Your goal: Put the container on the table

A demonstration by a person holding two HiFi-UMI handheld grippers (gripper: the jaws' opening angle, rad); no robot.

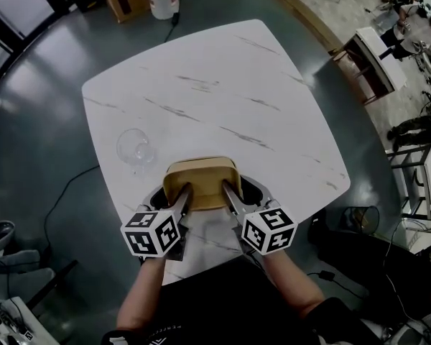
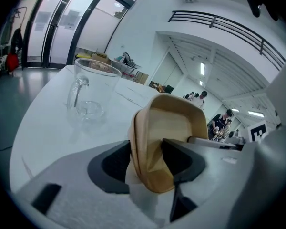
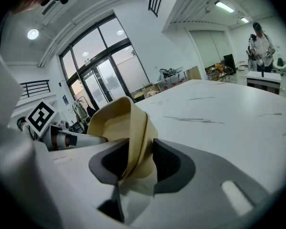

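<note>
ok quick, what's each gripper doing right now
left gripper: closed on the rim of the container
right gripper: closed on the opposite rim of the container

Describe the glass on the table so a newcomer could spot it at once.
Start at the white marble-patterned table. Toward the person's side, just left of the tan container, stands the glass mug. It is the only transparent thing on the table, and it has a handle.

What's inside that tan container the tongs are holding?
Only its bare tan floor shows; the container looks empty. The left tongs and right tongs each cover a bit of its near wall.
</note>
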